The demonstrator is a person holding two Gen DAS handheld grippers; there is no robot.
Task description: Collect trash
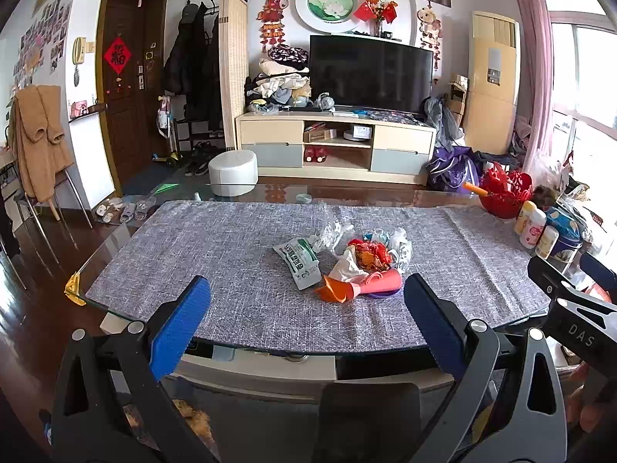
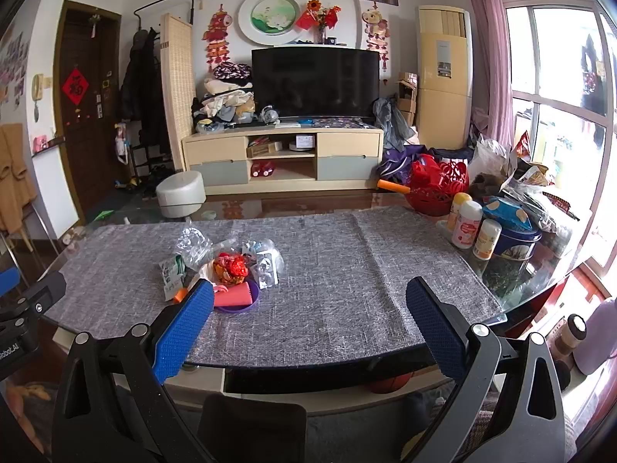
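A pile of trash lies on the grey cloth of the glass table: a white-green packet, crumpled clear plastic, red-orange wrappers, an orange and pink scoop-like piece on a purple lid. My left gripper is open near the table's front edge, short of the pile, nothing between its blue pads. In the right wrist view the pile lies ahead to the left. My right gripper is open over bare cloth, nothing between its jaws.
A red basket, several bottles and a blue tin crowd the table's right end, with bags behind. Beyond the table stand a white stool, a TV cabinet and a door. A chair back stands below the front edge.
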